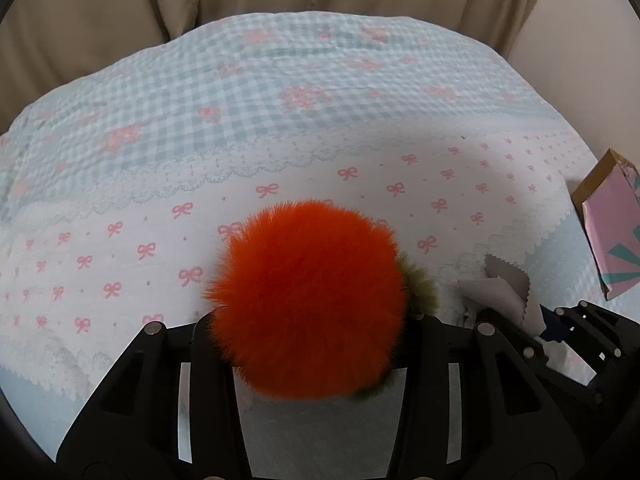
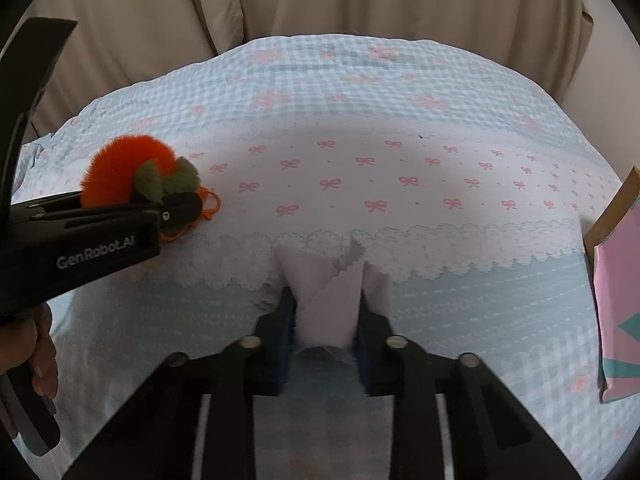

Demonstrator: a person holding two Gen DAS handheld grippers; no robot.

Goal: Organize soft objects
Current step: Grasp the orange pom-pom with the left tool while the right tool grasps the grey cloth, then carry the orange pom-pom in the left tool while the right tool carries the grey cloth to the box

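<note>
A: From the left wrist view, what lay around the fluffy round orange pompom (image 1: 308,300)?

B: It sat on the pale blue checked bedspread printed with pink bows (image 1: 280,120). Right of the pompom lay a crumpled grey cloth with pinked edges (image 1: 508,284), and farther right a pink cardboard box with teal shapes (image 1: 612,236). Beige curtains (image 1: 120,8) hung beyond. The left gripper (image 1: 316,344) was clamped around the pompom, which hid both pads; olive-green furry leaves (image 1: 420,284) showed at the pompom's right edge.

A: And the right wrist view?

B: The pompom (image 2: 128,168) was left of the cloth, gripped by the left gripper (image 2: 176,204), with a thin orange cord (image 2: 210,204) beside it. A hand (image 2: 32,352) held that gripper's handle. The right gripper (image 2: 326,320) was clenched on the grey cloth (image 2: 320,292), bunched upright between its blue pads (image 2: 286,344). The box (image 2: 616,300) stood right of the cloth.
</note>
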